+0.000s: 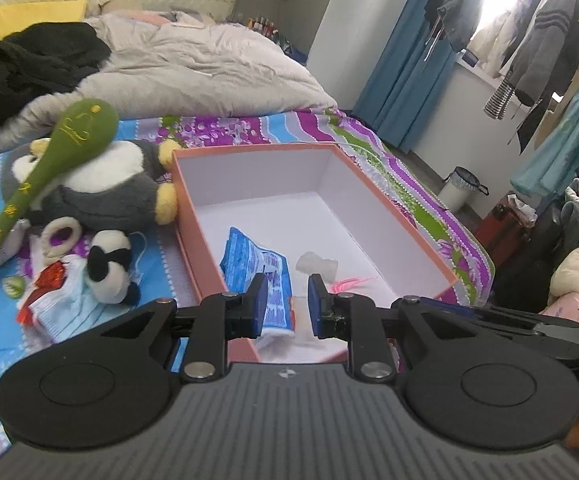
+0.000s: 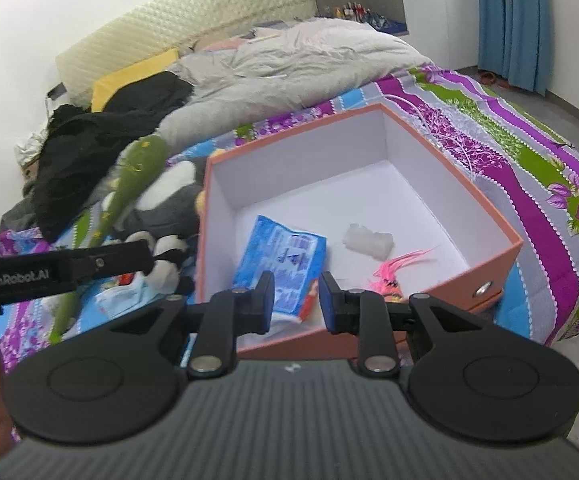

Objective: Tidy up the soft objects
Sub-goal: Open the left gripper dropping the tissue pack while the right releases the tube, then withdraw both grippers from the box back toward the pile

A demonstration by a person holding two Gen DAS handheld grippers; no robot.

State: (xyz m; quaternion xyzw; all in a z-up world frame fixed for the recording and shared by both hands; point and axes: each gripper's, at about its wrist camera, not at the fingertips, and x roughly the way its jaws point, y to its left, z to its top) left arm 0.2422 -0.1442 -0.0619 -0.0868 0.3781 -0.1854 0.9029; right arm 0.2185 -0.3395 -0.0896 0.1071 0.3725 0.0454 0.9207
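Item: orange box (image 1: pixel 193 216) on the bed, centre of frame, holding a blue packet (image 1: pixel 255 268), a pale lump (image 1: pixel 316 265) and a pink tuft (image 1: pixel 349 283); both tools, left tool (image 1: pixel 288 304) and right tool (image 2: pixel 297 300), hover above its near edge, jaws slightly parted and empty. Next pick, likely: the green plush club (image 1: pixel 37 176) at left, lying across the penguin toy (image 1: pixel 105 184). Its long axis runs lower left to upper right, fat head uppermost; close on the slim handle, across it.

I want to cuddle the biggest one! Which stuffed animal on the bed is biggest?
The grey and white penguin with yellow feet, lying beside the orange box. The little black and white panda in front of it is much smaller.
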